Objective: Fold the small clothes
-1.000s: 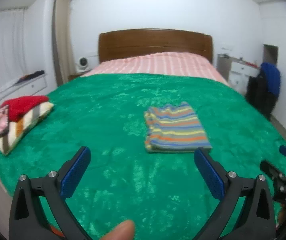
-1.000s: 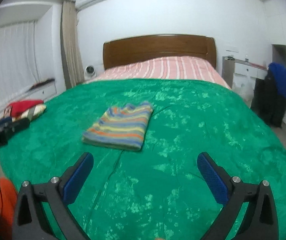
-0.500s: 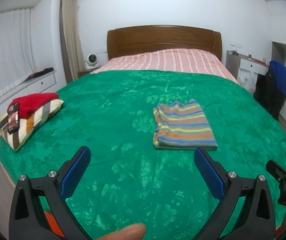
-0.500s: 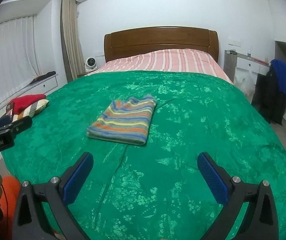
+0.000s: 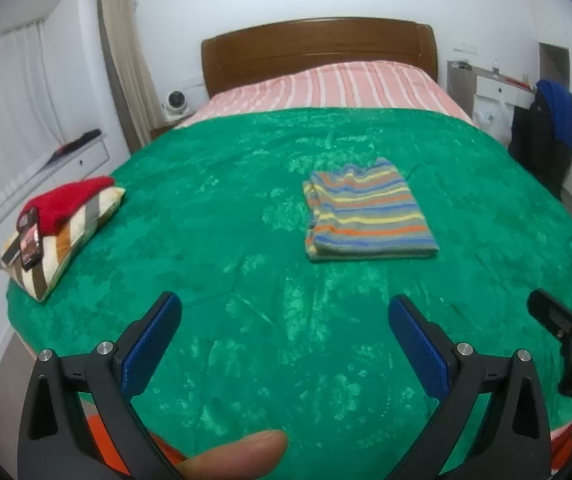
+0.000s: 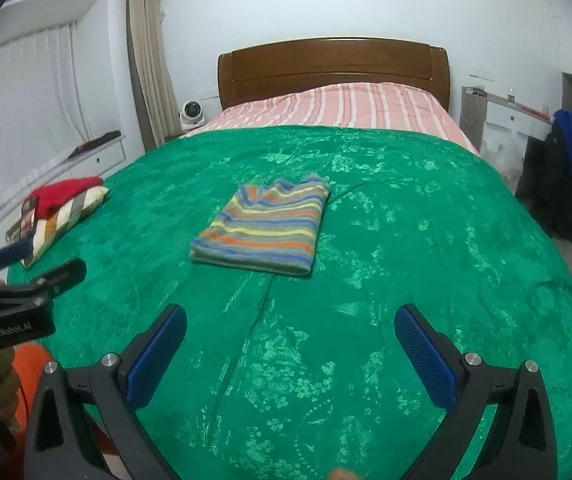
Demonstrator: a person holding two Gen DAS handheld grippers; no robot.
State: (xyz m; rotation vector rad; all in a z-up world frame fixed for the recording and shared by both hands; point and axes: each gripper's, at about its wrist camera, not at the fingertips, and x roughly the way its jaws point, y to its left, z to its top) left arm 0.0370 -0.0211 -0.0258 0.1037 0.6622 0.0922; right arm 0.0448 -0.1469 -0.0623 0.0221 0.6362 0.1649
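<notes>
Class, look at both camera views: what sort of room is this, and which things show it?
Most likely a home bedroom: a bed with a wooden headboard, a green bedspread and a folded striped garment on it.

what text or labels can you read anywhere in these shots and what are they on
"GenRobot.AI": white print on the black body of the left tool, seen in the right wrist view; the first letter is unclear.
Right tool body, left wrist view: a few white letters at the frame edge, cut off and unreadable.
Dark card on the striped pillow: print too blurred to read.
</notes>
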